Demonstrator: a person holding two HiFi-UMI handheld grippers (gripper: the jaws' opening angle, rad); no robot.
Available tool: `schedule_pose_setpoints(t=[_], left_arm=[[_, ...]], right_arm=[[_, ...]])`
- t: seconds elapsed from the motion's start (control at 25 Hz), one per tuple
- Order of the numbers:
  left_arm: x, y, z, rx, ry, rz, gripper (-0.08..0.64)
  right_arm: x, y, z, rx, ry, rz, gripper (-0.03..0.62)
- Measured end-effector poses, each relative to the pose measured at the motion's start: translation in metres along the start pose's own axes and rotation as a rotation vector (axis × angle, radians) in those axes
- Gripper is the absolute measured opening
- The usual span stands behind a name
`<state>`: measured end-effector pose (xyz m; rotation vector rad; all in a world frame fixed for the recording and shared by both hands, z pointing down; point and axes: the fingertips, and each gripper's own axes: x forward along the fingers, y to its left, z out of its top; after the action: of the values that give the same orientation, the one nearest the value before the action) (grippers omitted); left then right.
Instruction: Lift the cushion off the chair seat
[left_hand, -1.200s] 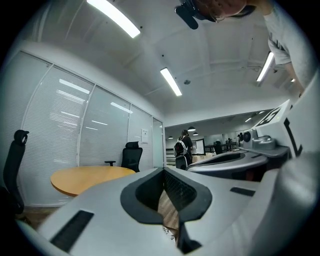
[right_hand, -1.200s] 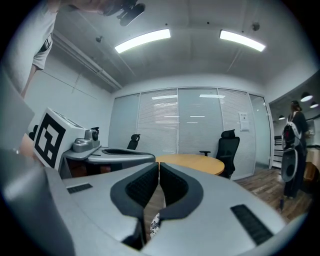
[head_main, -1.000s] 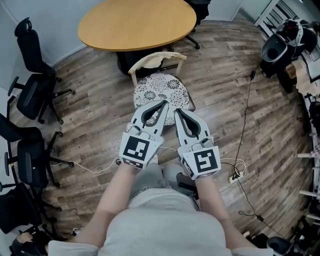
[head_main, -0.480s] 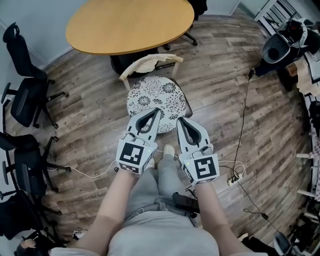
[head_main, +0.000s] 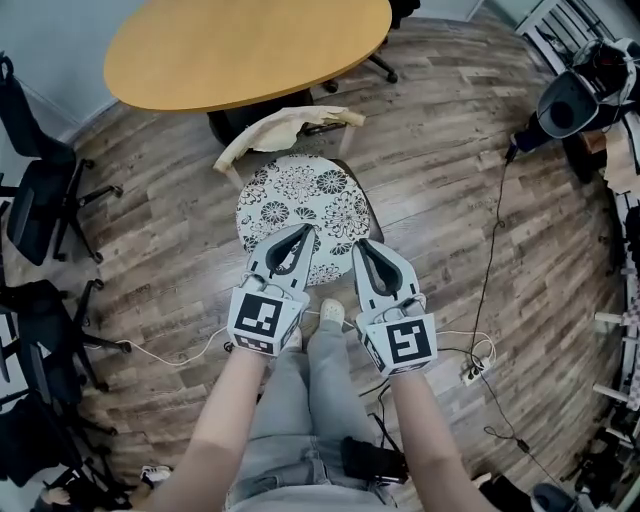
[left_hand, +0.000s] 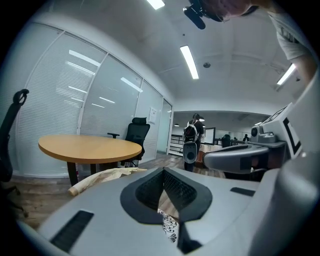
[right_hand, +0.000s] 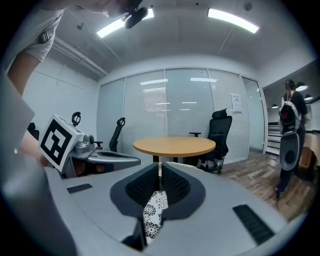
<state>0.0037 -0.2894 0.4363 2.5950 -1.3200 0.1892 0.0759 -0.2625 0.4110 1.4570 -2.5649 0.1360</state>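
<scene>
Both pairs of fingers are pressed together and empty as the left gripper (head_main: 303, 231) and right gripper (head_main: 361, 246) hover over the chair's (head_main: 349, 118) near edge, where the patterned cushion (head_main: 300, 195) lies flat on the seat. Pushed in closed, they could shove the thin cushion off the chair's far side. Counted: one cushion, one chair, one pale cloth (head_main: 275, 130) on its back, two grippers.

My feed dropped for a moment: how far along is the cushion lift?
Nothing is done yet: the patterned cushion lies flat on the chair seat. In hand: the left gripper and right gripper hover over its near edge, jaws together, gripping nothing. Left: open, grip the edge, lift it off.
</scene>
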Motion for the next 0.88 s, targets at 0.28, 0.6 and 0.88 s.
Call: schedule_pose_setpoints(t=[0.28, 0.6, 0.88], left_arm=[[0.043, 0.005, -0.037, -0.041, 0.017, -0.001, 0.005], [0.078, 0.015, -0.073, -0.058, 0.017, -0.004, 0.005], [0.101, 0.023, -0.118, -0.078, 0.054, -0.001, 0.005]], right_arm=[[0.021, -0.031, -0.051, 0.047, 0.052, -0.048, 0.028], [0.049, -0.069, -0.124, 0.145, 0.144, -0.091, 0.249], [0.080, -0.097, -0.197, 0.239, 0.208, -0.068, 0.265]])
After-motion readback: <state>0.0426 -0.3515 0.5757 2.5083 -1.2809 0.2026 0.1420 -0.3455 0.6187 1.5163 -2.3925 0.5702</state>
